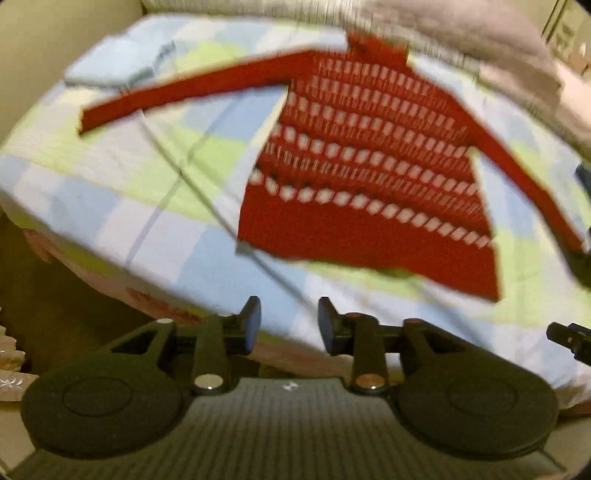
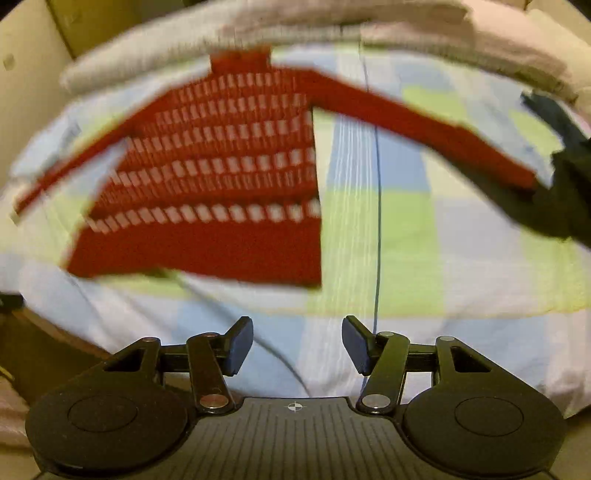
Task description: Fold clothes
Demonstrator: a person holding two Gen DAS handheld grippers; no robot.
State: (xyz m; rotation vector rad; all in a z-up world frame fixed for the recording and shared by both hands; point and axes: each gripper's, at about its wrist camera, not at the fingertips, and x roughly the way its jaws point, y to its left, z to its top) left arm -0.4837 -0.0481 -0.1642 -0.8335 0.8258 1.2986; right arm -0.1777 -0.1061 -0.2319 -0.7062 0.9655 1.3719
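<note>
Red patterned sweater (image 1: 369,177) flat on bed (image 1: 155,206), both sleeves spread outward; bare checked sheet between hem and near bed edge. Dark garment (image 2: 565,192) at right sleeve cuff. Left tongs (image 1: 289,325) and right tongs (image 2: 297,345) wide apart, empty, hovering over near edge

Lots of bare checked blue, green and white bed sheet (image 1: 122,206) in the lower left of the left wrist view, open for a pass. Bare sheet too in the lower right of the right wrist view. Red and white patterned sweater (image 2: 221,177) spread flat in the middle, sleeves stretched out both ways. Pale rolled blanket (image 2: 332,26) blocking the top. Dark cloth (image 2: 565,192) at the right edge. Folded light blue cloth (image 1: 118,62) upper left.
</note>
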